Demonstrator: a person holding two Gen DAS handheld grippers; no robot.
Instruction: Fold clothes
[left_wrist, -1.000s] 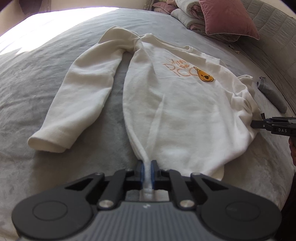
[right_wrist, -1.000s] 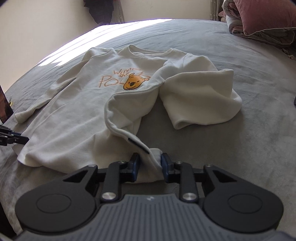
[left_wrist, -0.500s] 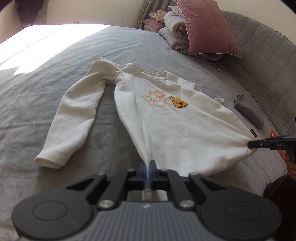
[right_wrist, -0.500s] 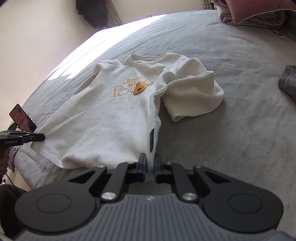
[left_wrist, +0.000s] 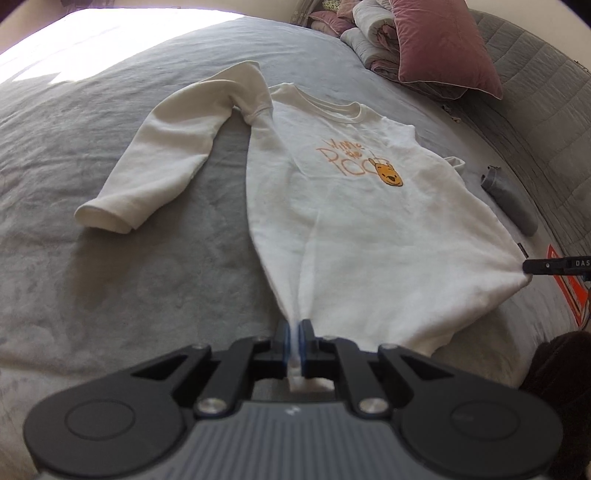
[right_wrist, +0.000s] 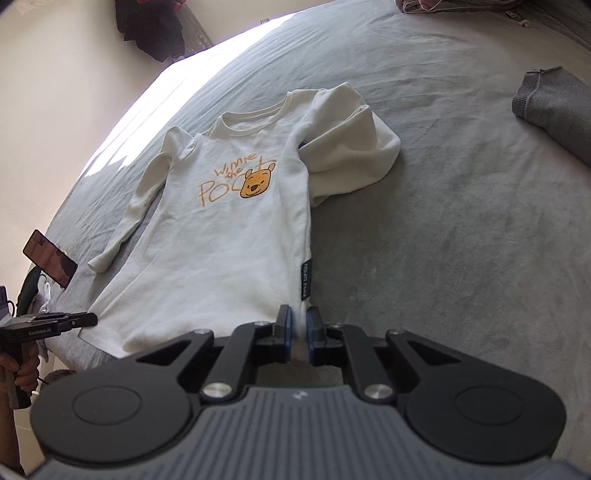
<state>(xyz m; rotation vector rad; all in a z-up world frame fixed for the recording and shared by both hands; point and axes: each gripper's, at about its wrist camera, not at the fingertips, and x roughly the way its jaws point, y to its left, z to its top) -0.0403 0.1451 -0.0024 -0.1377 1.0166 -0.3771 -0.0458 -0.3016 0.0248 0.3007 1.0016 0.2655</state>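
A cream long-sleeved sweatshirt (left_wrist: 343, 221) with an orange bear print lies face up on the grey bed (left_wrist: 110, 288). My left gripper (left_wrist: 294, 338) is shut on one bottom hem corner. The other hem corner is pinched in my right gripper (right_wrist: 299, 328), also shut, whose tip (left_wrist: 532, 266) shows at the right edge of the left wrist view. The hem is stretched taut between them. One sleeve (left_wrist: 166, 162) lies spread out to the side. The other sleeve (right_wrist: 351, 155) is bunched and folded beside the body (right_wrist: 229, 236).
A folded grey garment (right_wrist: 554, 110) lies on the bed to the right. Pillows and folded bedding (left_wrist: 424, 48) are piled at the headboard. A phone on a stand (right_wrist: 50, 263) sits off the bed's left edge. A hand (right_wrist: 22, 369) holds the left gripper's handle.
Both grippers pulled back and apart, dragging the sweatshirt toward me and stretching its hem flat. The crumpled right side has straightened out.
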